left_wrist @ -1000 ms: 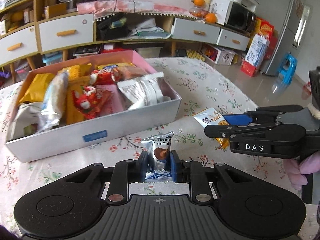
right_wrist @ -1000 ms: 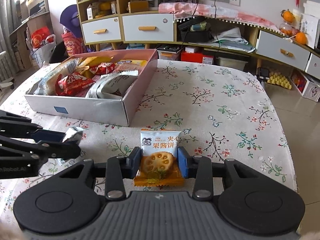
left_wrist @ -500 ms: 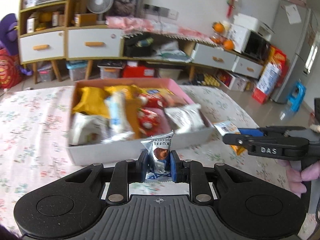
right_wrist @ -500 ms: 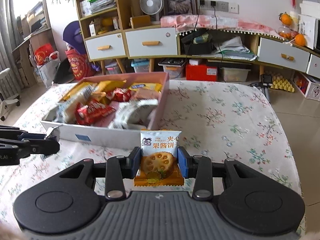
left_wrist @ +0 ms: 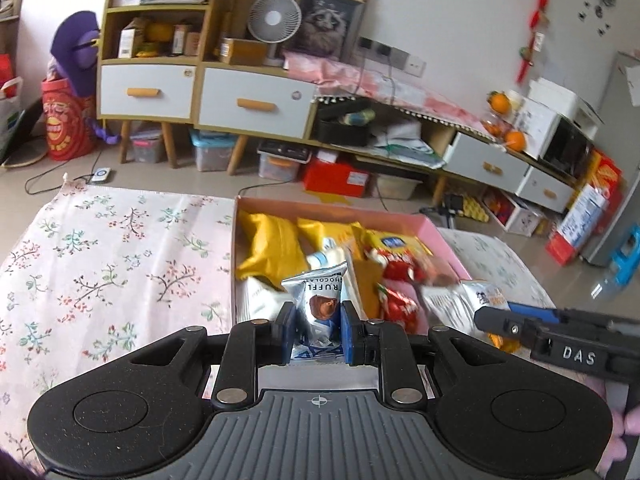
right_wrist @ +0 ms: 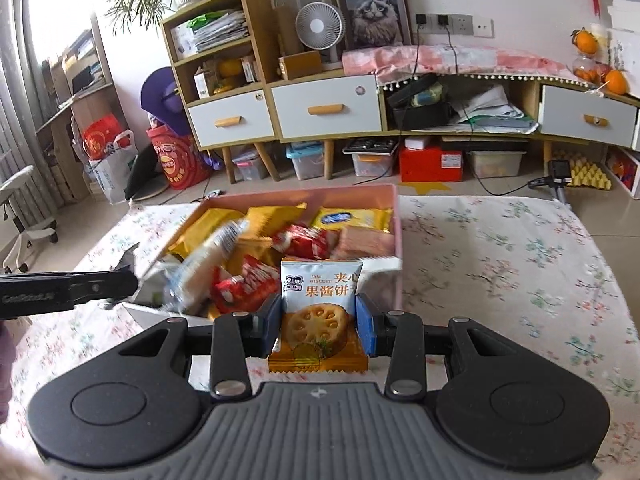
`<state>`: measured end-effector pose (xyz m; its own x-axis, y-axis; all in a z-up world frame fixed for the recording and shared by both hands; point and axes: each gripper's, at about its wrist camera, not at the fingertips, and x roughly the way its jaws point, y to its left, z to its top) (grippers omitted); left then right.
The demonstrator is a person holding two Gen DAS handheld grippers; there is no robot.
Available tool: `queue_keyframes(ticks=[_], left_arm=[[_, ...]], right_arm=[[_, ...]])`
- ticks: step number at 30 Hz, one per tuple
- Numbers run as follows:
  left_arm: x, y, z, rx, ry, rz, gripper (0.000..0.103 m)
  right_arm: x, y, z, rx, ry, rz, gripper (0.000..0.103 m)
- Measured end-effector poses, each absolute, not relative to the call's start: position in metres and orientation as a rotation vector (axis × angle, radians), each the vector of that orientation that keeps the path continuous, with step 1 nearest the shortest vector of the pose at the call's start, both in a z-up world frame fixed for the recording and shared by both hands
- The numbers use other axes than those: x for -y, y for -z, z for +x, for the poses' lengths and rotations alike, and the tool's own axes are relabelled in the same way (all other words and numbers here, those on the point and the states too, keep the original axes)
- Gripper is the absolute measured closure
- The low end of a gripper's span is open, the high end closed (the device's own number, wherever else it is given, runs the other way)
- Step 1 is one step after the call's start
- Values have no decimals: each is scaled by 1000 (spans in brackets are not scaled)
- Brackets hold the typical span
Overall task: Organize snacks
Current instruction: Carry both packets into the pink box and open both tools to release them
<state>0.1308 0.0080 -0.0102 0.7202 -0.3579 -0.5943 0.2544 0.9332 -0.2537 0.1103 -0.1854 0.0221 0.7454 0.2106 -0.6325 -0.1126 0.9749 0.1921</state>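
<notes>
Silver truffle chocolate packet [left_wrist: 320, 304] and jam biscuit packet [right_wrist: 320, 300], each clamped in its tool, left tool [left_wrist: 318, 334] and right tool [right_wrist: 318, 326], have swung over the pink box [right_wrist: 396, 240], ready to drop

My left gripper [left_wrist: 318, 332]: jaws clamped narrow, pitched downward. My right gripper [right_wrist: 318, 326]: jaws clamped wider, pitched downward, at left's three o'clock.

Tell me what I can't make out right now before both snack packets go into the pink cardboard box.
- Box floor: both views, covered by piled snacks in the pink cardboard box.
- Silver truffle chocolate packet: left wrist view, lower end behind the left gripper.
- Long white wrapper: right wrist view, motion-blurred, print unreadable.
- White-and-orange jam biscuit packet: left wrist view, mostly hidden by the right gripper.
</notes>
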Motion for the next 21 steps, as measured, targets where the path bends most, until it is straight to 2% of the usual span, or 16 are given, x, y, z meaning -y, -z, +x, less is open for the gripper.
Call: queue_keyframes(ticks=[13,15,16,18,19,20,21], left_arm=[[6,24,175,-665,309,-122,82],[7,28,178,-683,323,-123,81],[7,29,177,-675,311,-118,78],[9,31,173,-666,295,-101,59],[9,30,171,-662,289,-97,42],[8,29,168,-656,283,-95,36],[6,28,164,-654,280,-94,34]], right_arm=[[174,-18,147,-677,-116,259,67],[173,-16,148,-669,-105,267,63],[173,-16,148,-663,-93,269,62],[172,-16,148,-659,-80,258,43],[172,-17,147,-658,-76,246,41],[172,-18,146,-660,-74,232,40],[172,-19,145,-666,-69,219,38]])
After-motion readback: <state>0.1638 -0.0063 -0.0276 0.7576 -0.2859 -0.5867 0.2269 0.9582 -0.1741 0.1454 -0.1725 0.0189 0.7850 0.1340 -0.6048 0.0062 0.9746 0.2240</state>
